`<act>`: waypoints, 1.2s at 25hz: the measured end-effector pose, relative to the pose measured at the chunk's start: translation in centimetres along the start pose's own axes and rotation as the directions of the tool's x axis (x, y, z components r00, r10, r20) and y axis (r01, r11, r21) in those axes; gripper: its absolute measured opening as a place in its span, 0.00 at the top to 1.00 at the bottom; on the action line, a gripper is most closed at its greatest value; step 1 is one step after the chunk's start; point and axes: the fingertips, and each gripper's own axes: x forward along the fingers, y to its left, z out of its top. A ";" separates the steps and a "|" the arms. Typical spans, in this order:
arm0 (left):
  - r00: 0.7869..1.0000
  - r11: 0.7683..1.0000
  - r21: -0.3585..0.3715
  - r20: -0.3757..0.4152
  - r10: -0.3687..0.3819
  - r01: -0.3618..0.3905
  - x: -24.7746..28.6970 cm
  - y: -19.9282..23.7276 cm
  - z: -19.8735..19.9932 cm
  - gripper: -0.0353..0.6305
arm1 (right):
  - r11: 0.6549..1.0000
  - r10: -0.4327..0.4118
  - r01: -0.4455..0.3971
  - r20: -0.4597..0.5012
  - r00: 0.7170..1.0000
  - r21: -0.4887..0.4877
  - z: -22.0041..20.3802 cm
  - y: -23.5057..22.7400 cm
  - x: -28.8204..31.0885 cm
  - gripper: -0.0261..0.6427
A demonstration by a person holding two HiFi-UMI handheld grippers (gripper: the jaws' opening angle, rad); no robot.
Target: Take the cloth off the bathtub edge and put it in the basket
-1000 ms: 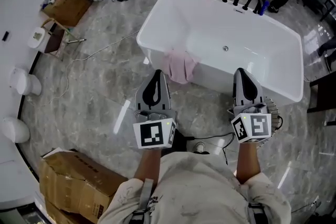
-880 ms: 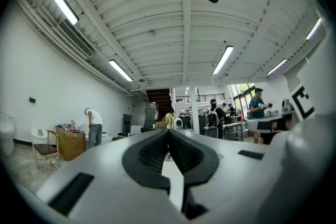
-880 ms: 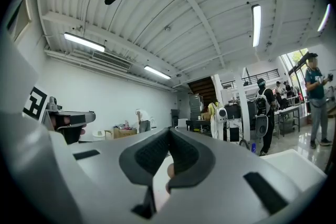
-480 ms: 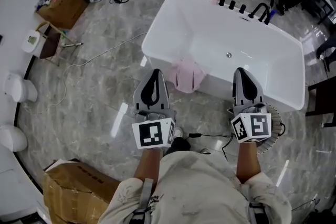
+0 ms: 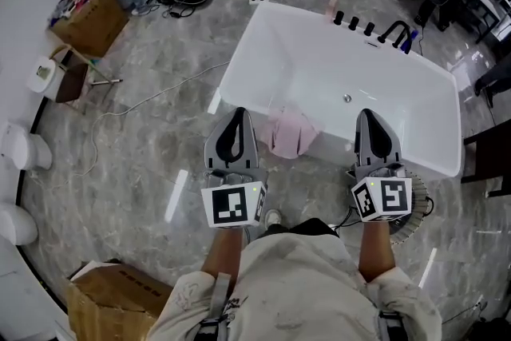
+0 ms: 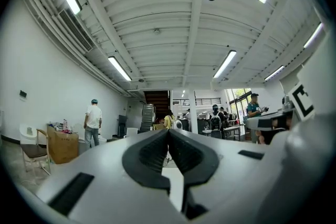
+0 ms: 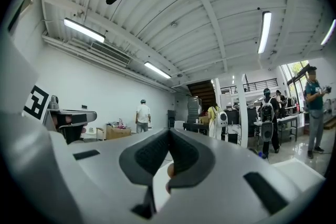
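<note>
Pink cloth (image 5: 291,133) hangs over near edge of bathtub (image 5: 319,60), ahead between both grippers, nearer left gripper (image 5: 237,114). Right gripper (image 5: 375,117) further aside. Fingers of both closed together, holding nothing.

Grey marbled floor (image 5: 136,148), glossy. Cardboard box (image 5: 89,21) at upper left. White ribbed ceiling (image 6: 157,18); fluorescent strip lights (image 6: 119,68) on.
</note>
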 end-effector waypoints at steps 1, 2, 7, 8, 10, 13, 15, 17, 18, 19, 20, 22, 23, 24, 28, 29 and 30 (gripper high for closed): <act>1.000 1.000 -0.002 -0.001 -0.002 0.002 0.3 0.2 -0.1 0.94 | 1.000 0.000 0.000 0.000 1.000 -0.002 0.0 0.1 0.4 0.98; 1.000 1.000 -0.003 -0.002 -0.004 0.004 0.6 0.5 -0.2 0.94 | 1.000 0.000 0.000 -0.004 1.000 -0.002 -0.1 0.1 0.8 0.98; 1.000 1.000 -0.006 -0.021 -0.005 0.005 2.4 1.1 -1.3 0.94 | 1.000 0.006 -0.006 -0.020 1.000 0.011 -1.1 -0.2 3.1 0.98; 1.000 1.000 -0.002 -0.024 -0.004 0.004 2.9 1.1 -1.4 0.94 | 1.000 0.010 -0.010 -0.020 1.000 0.016 -1.3 -0.4 3.6 0.98; 1.000 1.000 0.011 -0.026 -0.002 0.002 4.1 0.8 -1.5 0.94 | 0.999 0.021 -0.020 -0.013 1.000 0.025 -1.7 -1.1 4.6 0.98; 1.000 0.999 0.035 -0.026 0.006 -0.005 5.9 -0.2 -1.5 0.94 | 0.999 0.031 -0.031 0.001 1.000 0.044 -1.9 -2.9 6.2 0.98; 1.000 0.999 0.047 -0.029 0.009 -0.008 7.4 -1.0 -1.7 0.94 | 0.998 0.032 -0.033 0.017 0.999 0.062 -1.9 -4.5 7.4 0.98; 1.000 0.998 0.058 -0.030 0.009 -0.007 9.5 -2.0 -1.9 0.94 | 0.996 0.033 -0.035 0.035 0.999 0.077 -1.8 -6.4 8.7 0.98; 1.000 0.998 0.062 -0.030 0.009 -0.007 10.5 -2.6 -2.0 0.94 | 0.996 0.032 -0.035 0.038 0.999 0.082 -1.8 -7.4 9.3 0.98; 1.000 0.998 0.064 -0.029 0.010 -0.008 11.6 -3.1 -2.0 0.94 | 0.996 0.031 -0.035 0.039 0.999 0.086 -1.9 -8.5 9.9 0.98; 1.000 0.998 0.062 -0.027 0.011 -0.010 12.6 -3.7 -2.1 0.94 | 0.995 0.031 -0.034 0.040 0.999 0.091 -2.1 -9.5 10.5 0.98; 1.000 0.998 0.054 -0.024 0.012 -0.011 14.5 -4.8 -2.3 0.94 | 0.994 0.030 -0.035 0.044 0.999 0.105 -2.5 -11.6 11.5 0.98; 1.000 0.999 0.053 -0.025 0.012 -0.011 15.4 -5.3 -2.4 0.94 | 0.993 0.029 -0.034 0.044 0.999 0.111 -2.8 -12.6 11.9 0.98; 1.000 0.998 0.055 -0.026 0.012 -0.010 16.3 -5.9 -2.6 0.94 | 0.993 0.027 -0.032 0.042 0.999 0.118 -3.1 -13.6 12.4 0.98; 0.999 0.998 0.068 -0.037 -0.005 0.007 19.8 -8.4 -3.7 0.94 | 0.989 0.022 -0.024 0.016 1.000 0.144 -4.5 -17.4 14.1 0.98; 0.999 0.997 0.070 -0.042 -0.009 0.012 20.6 -9.1 -4.0 0.94 | 0.988 0.024 -0.025 0.013 1.000 0.150 -5.0 -18.4 14.6 0.98; 0.999 0.997 0.072 -0.049 -0.010 0.014 21.4 -9.7 -4.4 0.94 | 0.987 0.027 -0.029 0.012 1.000 0.155 -5.5 -19.3 15.0 0.98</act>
